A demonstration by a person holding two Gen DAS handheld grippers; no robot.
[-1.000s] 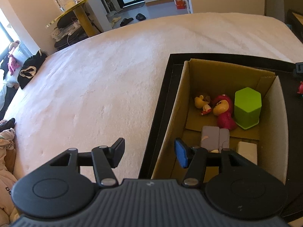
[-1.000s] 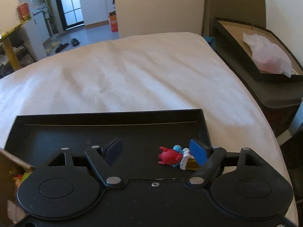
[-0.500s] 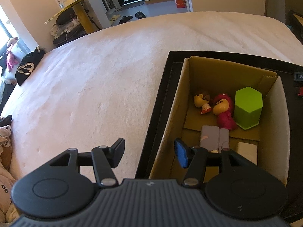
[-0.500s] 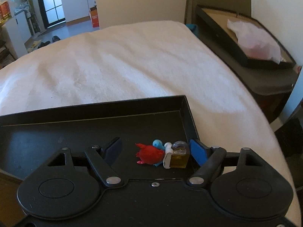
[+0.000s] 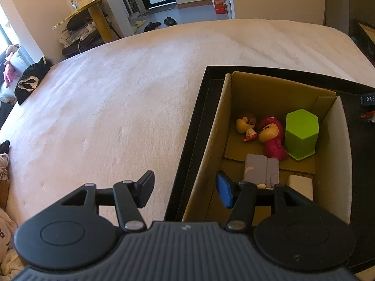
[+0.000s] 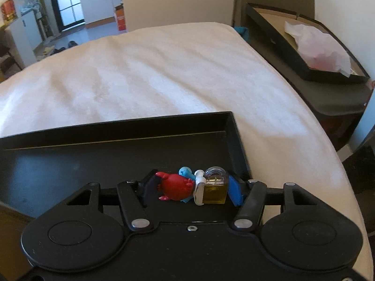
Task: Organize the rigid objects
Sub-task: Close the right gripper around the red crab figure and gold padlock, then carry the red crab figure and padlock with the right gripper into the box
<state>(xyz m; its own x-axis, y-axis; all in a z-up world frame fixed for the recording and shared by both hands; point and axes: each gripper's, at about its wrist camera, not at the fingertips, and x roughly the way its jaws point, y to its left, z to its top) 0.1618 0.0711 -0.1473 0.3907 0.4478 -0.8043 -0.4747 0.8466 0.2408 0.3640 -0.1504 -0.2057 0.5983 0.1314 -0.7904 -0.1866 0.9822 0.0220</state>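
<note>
Toy figure (image 6: 185,186), red and blue with yellow block, between closing right gripper (image 6: 191,187) pads, touching both, on black tray (image 6: 117,140). Left gripper (image 5: 185,188) apart, empty, cardboard box (image 5: 269,89) at 1 o'clock.

Black tray (image 6: 117,138) on cream bedcover (image 5: 117,93). Brown cardboard box (image 5: 269,93): lime-green hexagonal block (image 5: 301,135), magenta figure (image 5: 271,138), grey case (image 5: 260,168). Red crab toy (image 6: 174,186), amber bottle (image 6: 214,188).
</note>
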